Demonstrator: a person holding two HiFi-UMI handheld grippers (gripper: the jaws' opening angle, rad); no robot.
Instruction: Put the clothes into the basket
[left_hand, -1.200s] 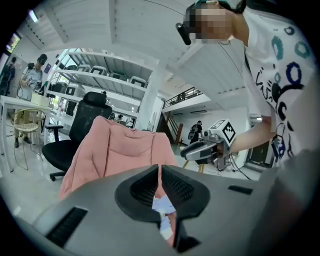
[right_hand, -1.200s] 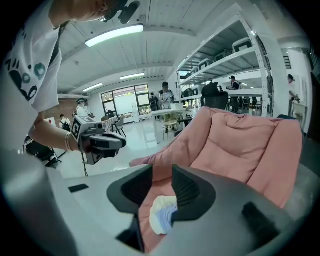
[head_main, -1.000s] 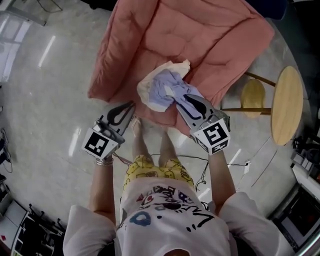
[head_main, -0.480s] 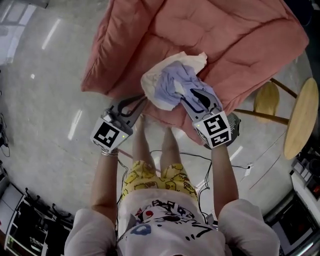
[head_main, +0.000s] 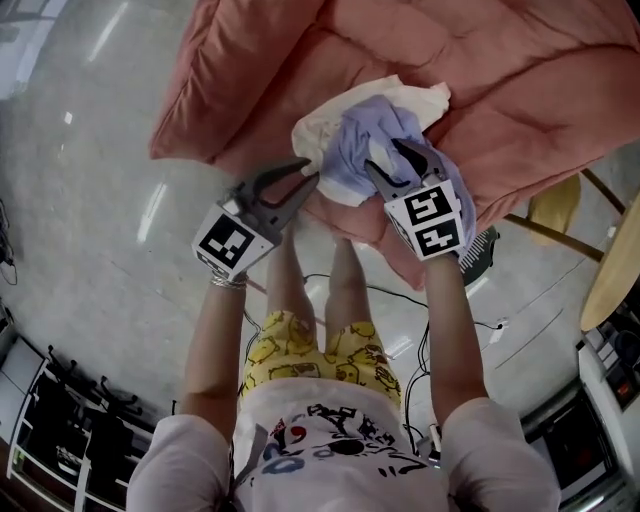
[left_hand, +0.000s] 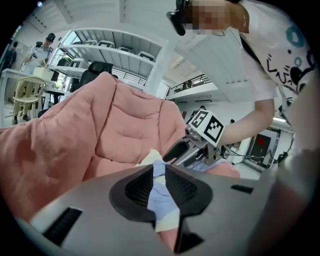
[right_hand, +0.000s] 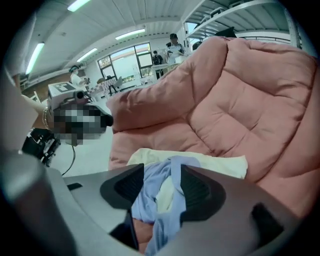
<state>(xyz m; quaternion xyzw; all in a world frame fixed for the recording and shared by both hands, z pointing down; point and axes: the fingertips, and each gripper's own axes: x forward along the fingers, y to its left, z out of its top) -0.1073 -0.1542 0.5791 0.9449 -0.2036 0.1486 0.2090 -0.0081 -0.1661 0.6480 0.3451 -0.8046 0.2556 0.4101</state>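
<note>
– Opening my right gripper (head_main: 382, 153) around the clothes (head_main: 350, 138) at the front edge of the pink cushion (head_main: 520, 90). My left gripper (head_main: 312, 171) is barely apart, empty.
– Careful! Pinch too little and they could slip onto the floor (head_main: 90, 220).

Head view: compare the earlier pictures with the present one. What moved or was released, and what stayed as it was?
Both grippers came down toward the clothes. The left gripper reached the edge of the heap. The right gripper, which had been pinching the clothes, is loosening: its jaws are opening with cloth between them. The clothes stay heaped on the pink cushion.
</note>
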